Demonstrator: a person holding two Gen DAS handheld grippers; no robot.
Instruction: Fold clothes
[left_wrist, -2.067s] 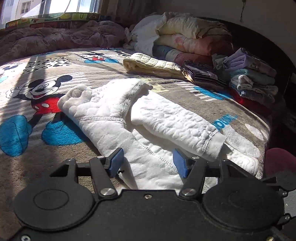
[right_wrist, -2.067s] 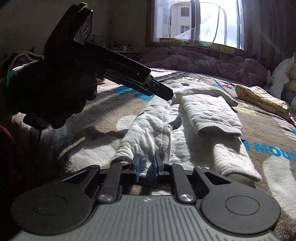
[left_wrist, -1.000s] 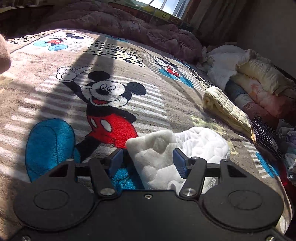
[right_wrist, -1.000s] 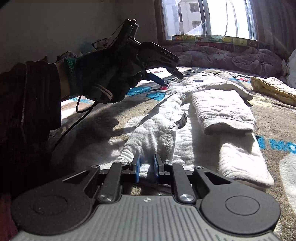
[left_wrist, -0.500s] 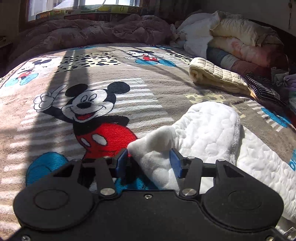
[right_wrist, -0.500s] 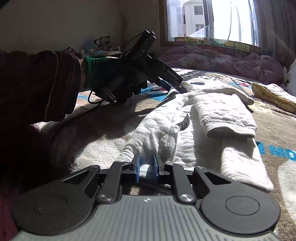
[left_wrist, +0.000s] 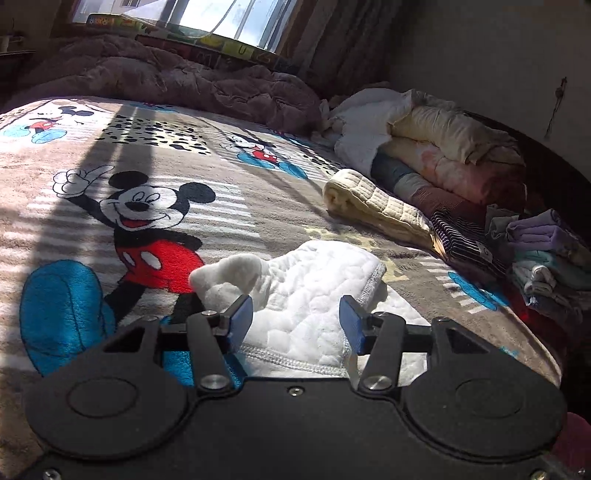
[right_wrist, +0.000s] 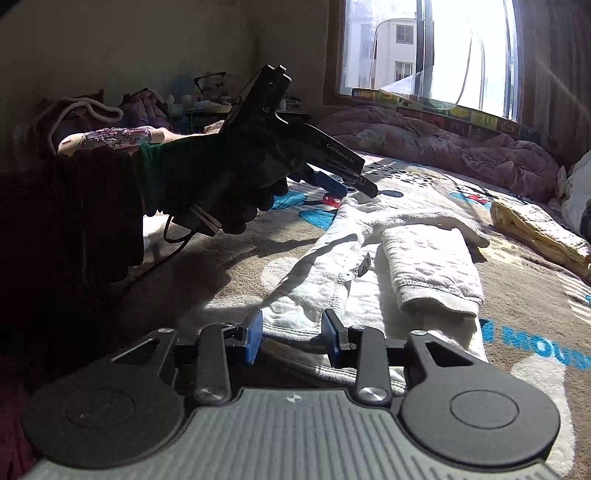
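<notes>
The white quilted garment (right_wrist: 373, 258) lies on the cartoon blanket (left_wrist: 110, 221), its near hem hidden behind the right gripper (right_wrist: 291, 338), whose jaws are opening off it. The left gripper (left_wrist: 295, 321) stands spread around a bunched end, pads not pressing; its underside is cut off

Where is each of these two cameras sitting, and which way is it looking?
Left wrist view: sits on the left gripper, looking across the blanket toward the clothes stack; its blue fingers straddle the white garment.
Right wrist view: sits on the right gripper, jaws opening, looking toward the window; a gloved hand holding the other gripper shows.
Shared: the white garment, the blanket, the yellow quilted cloth.
</notes>
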